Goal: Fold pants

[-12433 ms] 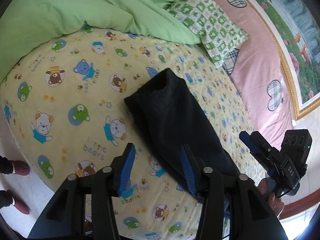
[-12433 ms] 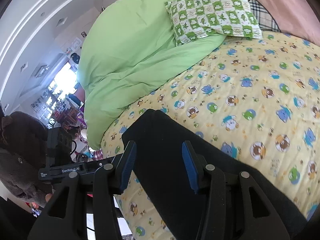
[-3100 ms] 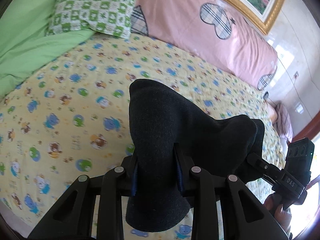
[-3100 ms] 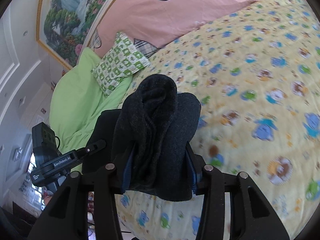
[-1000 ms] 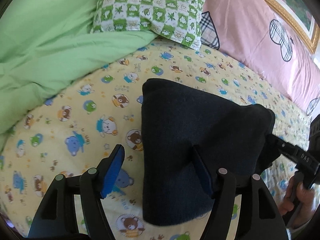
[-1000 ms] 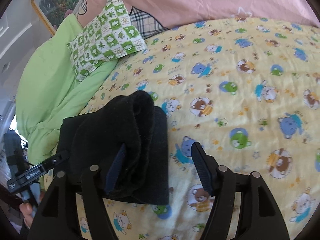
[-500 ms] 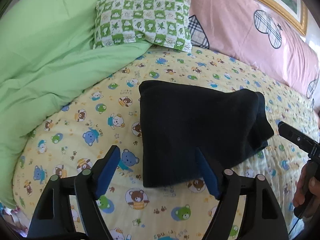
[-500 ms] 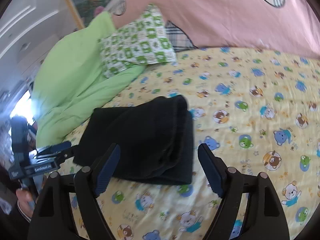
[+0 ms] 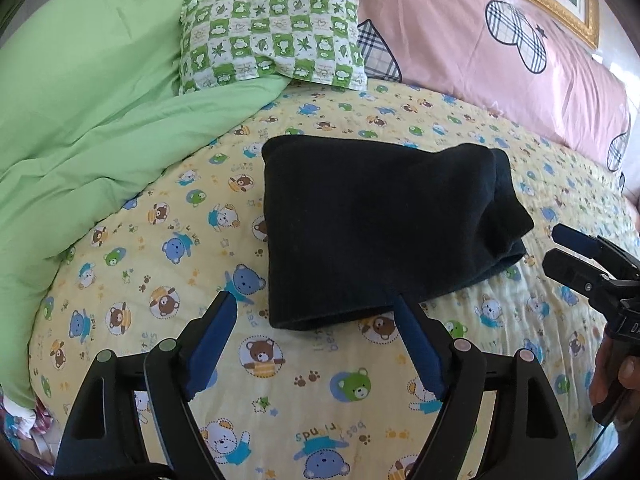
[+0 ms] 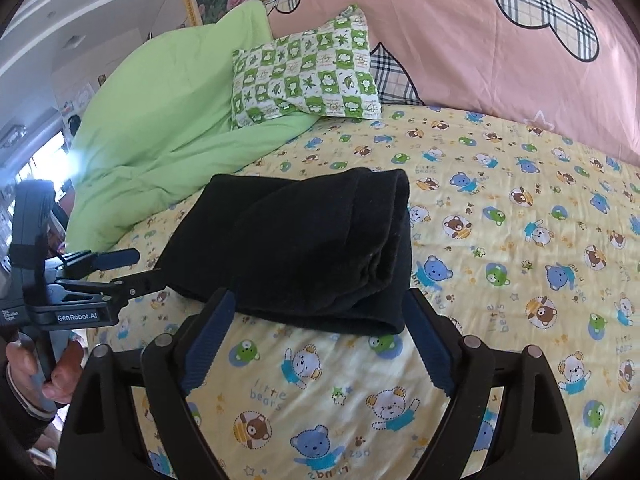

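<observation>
Just ahead of the wide-open left gripper (image 9: 312,332) and right gripper (image 10: 316,328), the soft black folded pants (image 9: 380,224) look done, needing only a pat.

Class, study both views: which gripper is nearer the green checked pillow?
Left. The left gripper sits at the folded pants' end toward the pillow; the right gripper is at the farther end.

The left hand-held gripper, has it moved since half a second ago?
Yes. The left hand-held gripper has backed away from the folded black pants: more yellow bear-print sheet now shows between its open jaws and the pants' near edge.
</observation>
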Tool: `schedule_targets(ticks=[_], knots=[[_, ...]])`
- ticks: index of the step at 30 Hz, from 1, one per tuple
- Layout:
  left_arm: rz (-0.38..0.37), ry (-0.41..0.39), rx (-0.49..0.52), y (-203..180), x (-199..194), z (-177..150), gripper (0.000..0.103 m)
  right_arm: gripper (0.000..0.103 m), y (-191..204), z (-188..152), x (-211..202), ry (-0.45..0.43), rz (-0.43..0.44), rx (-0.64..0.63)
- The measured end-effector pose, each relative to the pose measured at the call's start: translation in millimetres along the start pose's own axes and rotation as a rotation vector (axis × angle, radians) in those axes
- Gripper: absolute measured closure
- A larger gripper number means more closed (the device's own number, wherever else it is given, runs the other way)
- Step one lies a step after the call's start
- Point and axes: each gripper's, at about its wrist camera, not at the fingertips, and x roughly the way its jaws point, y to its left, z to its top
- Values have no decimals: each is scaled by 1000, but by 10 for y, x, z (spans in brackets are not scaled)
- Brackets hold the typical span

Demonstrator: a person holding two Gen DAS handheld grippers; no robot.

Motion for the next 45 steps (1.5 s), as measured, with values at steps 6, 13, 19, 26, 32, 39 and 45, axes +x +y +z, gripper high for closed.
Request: schedule_targets(ticks=[6, 13, 19, 26, 32, 39, 45], knots=[[15, 7, 11, -25, 2, -43, 21, 17, 67, -39, 36, 10, 7, -14], [45, 3, 7, 5, -8, -49, 21, 17, 138, -59, 101, 15, 22, -28], [52, -1, 9, 4, -9, -46, 21, 17, 215, -48, 186, 27, 22, -57], [63, -9, 4, 22, 0, -56, 21, 17, 227, -51, 228, 31, 23, -68], [64, -6, 16, 6, 12, -62, 21, 17, 219, -41, 233, 27, 18, -66], [67, -8, 16, 8, 10, -60, 20, 17, 227, -34, 238, 25, 18, -70], [68, -17, 13, 16, 4, -53, 20, 17, 225, -28, 239, 26, 20, -68]])
